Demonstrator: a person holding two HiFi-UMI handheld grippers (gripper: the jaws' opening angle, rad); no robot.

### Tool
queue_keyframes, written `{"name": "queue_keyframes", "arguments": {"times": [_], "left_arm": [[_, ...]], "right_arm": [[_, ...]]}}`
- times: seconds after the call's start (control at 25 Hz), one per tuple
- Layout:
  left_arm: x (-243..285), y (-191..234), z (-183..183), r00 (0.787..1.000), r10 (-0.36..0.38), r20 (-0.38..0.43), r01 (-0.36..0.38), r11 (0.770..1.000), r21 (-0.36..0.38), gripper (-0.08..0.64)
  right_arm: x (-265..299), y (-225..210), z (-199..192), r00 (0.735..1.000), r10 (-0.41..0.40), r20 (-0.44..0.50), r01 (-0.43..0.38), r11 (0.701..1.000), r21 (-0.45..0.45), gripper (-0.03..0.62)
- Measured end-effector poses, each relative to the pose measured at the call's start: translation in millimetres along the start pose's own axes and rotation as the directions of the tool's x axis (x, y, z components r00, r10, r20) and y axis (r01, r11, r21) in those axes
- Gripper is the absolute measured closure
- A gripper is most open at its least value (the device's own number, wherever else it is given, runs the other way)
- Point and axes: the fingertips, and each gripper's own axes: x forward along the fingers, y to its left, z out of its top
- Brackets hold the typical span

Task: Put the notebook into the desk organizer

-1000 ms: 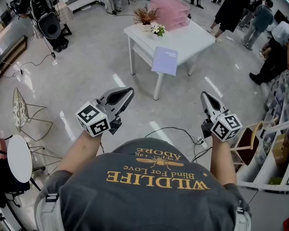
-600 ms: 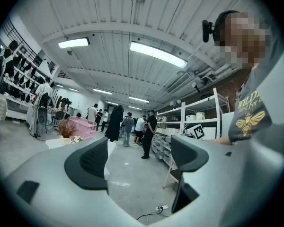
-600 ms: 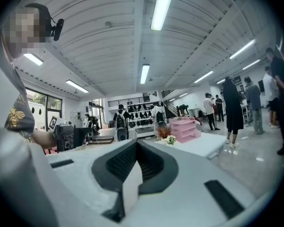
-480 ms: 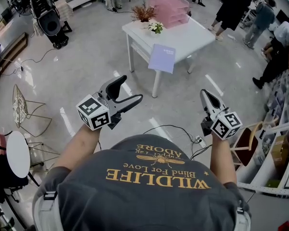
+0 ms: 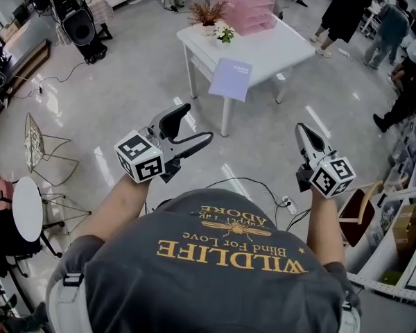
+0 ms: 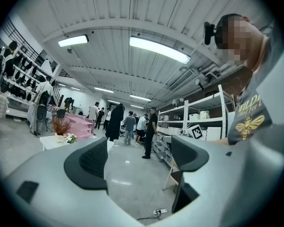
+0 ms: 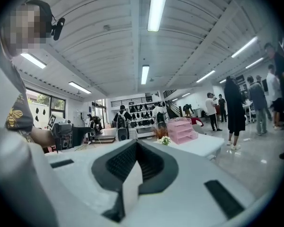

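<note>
Faces lavender notebook [image 5: 230, 79] well ahead on the white counter [image 5: 277, 50], long axis pointing back here, nearer the left gripper [image 5: 197, 121], jaws just opened, empty; right gripper [image 5: 301, 130] jaws closed.

Notebook [image 5: 230, 79] at table [image 5: 286, 50] front edge, desk organizer [image 5: 247, 8] behind.

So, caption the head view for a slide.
Person faces white table bearing notebook; left gripper just opened, empty; right gripper shut.

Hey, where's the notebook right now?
Head view, upper middle: the notebook lies at the near edge of the white table, the pink desk organizer at its far end.
</note>
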Motion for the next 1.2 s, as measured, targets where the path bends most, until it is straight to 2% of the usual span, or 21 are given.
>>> {"name": "queue_keyframes", "arguments": {"times": [0.16, 0.28, 0.56, 0.76, 0.92, 1.2], "left_arm": [[9.5, 18.6, -4.5, 1.0, 0.001, -0.015, -0.001, 1.0, -0.005, 0.149], [19.3, 49.9, -6.1, 1.0, -0.014, -0.012, 0.013, 1.0, -0.016, 0.147], [56.2, 164.5, 10.1, 0.992, -0.123, 0.014, 0.124, 0.992, -0.035, 0.149], [84.9, 247.1, 38.6, 0.975, -0.22, -0.002, 0.22, 0.975, -0.023, 0.149], [104.9, 299.7, 46.4, 0.965, -0.263, -0.012, 0.262, 0.964, -0.034, 0.149], [144.3, 348.9, 37.2, 0.958, -0.283, -0.043, 0.277, 0.955, -0.107, 0.149]], "right_arm": [[17.8, -14.0, -4.8, 1.0, 0.0, 0.004, 0.0, 1.0, 0.02, 0.592], [44.8, -23.0, -6.4, 1.0, -0.015, 0.005, 0.015, 1.0, 0.021, 0.592], [142.0, -45.5, 11.3, 0.995, -0.097, 0.018, 0.098, 0.995, -0.007, 0.592], [212.3, -62.7, 39.9, 0.983, -0.175, 0.049, 0.176, 0.984, -0.013, 0.592], [261.3, -78.6, 47.7, 0.976, -0.211, 0.046, 0.212, 0.977, -0.015, 0.592], [298.7, -116.4, 53.9, 0.971, -0.241, 0.012, 0.241, 0.971, -0.005, 0.592]]}}
